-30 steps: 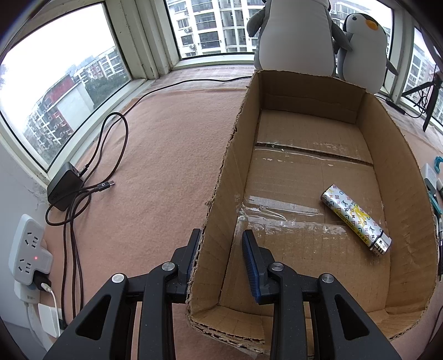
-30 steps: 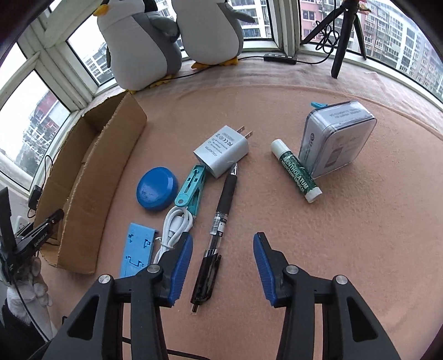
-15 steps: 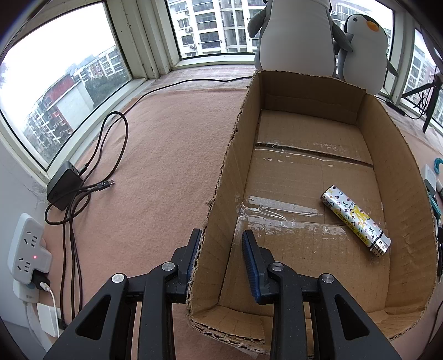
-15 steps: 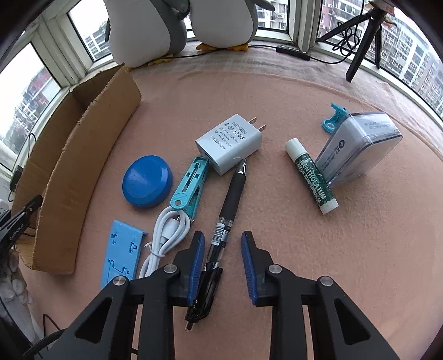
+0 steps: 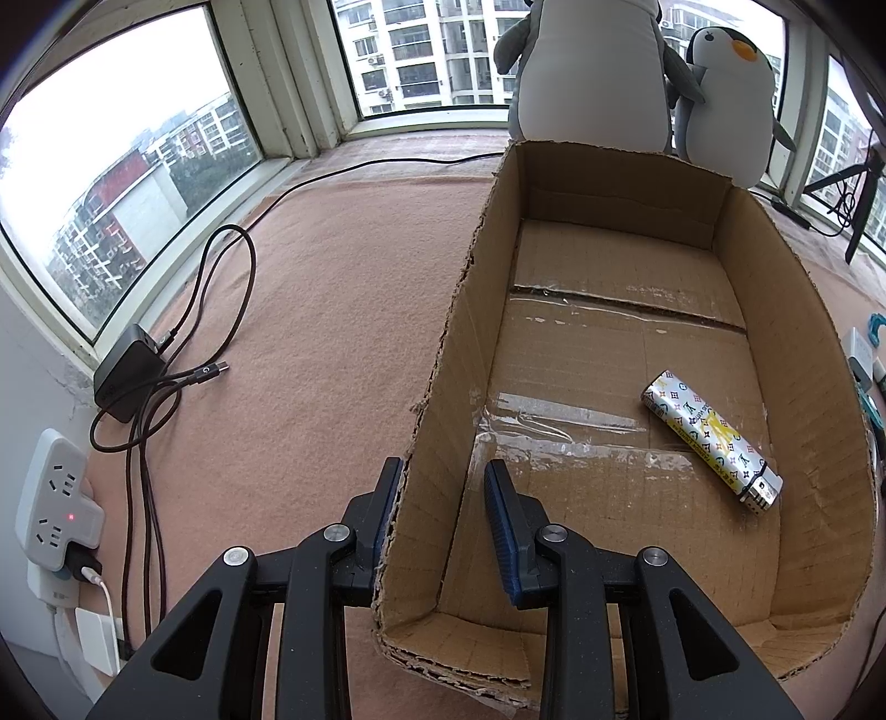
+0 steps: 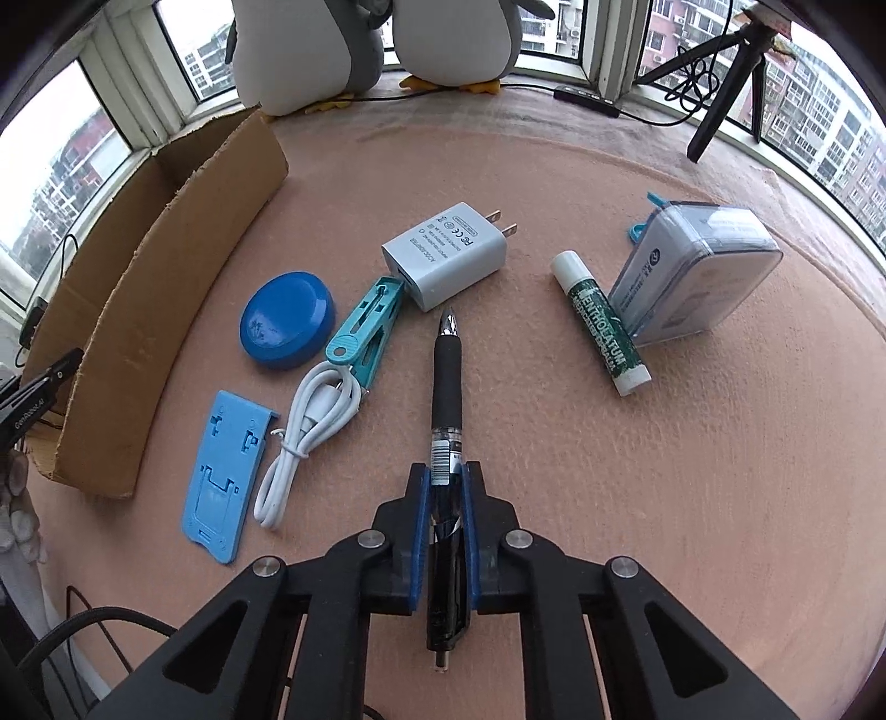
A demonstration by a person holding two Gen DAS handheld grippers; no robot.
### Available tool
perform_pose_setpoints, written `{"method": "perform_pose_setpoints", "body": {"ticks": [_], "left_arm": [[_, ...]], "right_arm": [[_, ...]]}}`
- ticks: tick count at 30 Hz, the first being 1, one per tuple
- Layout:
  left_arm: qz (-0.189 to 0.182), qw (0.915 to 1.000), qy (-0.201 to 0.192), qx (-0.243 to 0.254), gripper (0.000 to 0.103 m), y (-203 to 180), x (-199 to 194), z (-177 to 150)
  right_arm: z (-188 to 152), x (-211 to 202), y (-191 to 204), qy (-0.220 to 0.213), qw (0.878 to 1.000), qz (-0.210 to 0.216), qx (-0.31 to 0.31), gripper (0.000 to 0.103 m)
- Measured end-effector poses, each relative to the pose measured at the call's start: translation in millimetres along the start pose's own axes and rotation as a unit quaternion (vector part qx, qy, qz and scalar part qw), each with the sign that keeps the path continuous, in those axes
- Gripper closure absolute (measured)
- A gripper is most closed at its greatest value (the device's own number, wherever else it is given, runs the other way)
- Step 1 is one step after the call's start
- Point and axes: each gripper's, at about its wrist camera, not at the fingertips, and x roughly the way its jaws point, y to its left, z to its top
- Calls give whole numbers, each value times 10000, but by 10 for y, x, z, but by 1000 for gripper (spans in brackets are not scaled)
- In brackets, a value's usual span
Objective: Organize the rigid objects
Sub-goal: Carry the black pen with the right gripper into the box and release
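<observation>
Right gripper [image 6: 446,487]: jaws have just been closing and now pinch the pen [image 6: 447,387] between the blue pads. The grip sits on the clear rear part of the barrel. The pen's long axis runs straight ahead along the fingers, tip pointing away toward the charger [image 6: 446,255], clicker end poking out behind the pads. It looks to be lying on the mat still, not lifted.

Left gripper [image 5: 443,501]: jaws pressed on the near left wall of the box [image 5: 437,443], one pad outside, one inside, steadying it. One lighter [image 5: 711,440] lies on the box floor near the right wall.

Key relation: in the right view, the box [image 6: 166,288] lies to the left of the held pen and further off, with the disc [image 6: 288,318], clip [image 6: 365,327], cable [image 6: 310,432] and stand [image 6: 227,471] between them. Judgement: the pen must rise clear of these and travel left over the box's right wall; the right hand alone is placed for it.

Still out: balm stick [image 6: 601,324] and clear case [image 6: 695,271] to the right.

Surface: pinkish felt mat [image 6: 609,498], slightly fuzzy. Room: bay window, two plush penguins [image 6: 382,50] on the sill, tripod [image 6: 725,83] at far right.
</observation>
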Motion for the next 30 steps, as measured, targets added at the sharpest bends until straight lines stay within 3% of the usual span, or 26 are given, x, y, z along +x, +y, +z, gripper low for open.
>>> {"method": "perform_pose_setpoints", "body": {"ticks": [13,25,30], "left_arm": [[7,10000,-10,19,71,2,4,3],[-9,10000,-14,31,71,0,4,7],[-20,10000,-16,3,71,5,6,2]], "right_arm": [[-13,-519,-84,-602,9970,394,298,93],[510,-793,612,-1214,9878,942,-262,93],[760,-758,950,-1272,9839,1152,-495,93]]}}
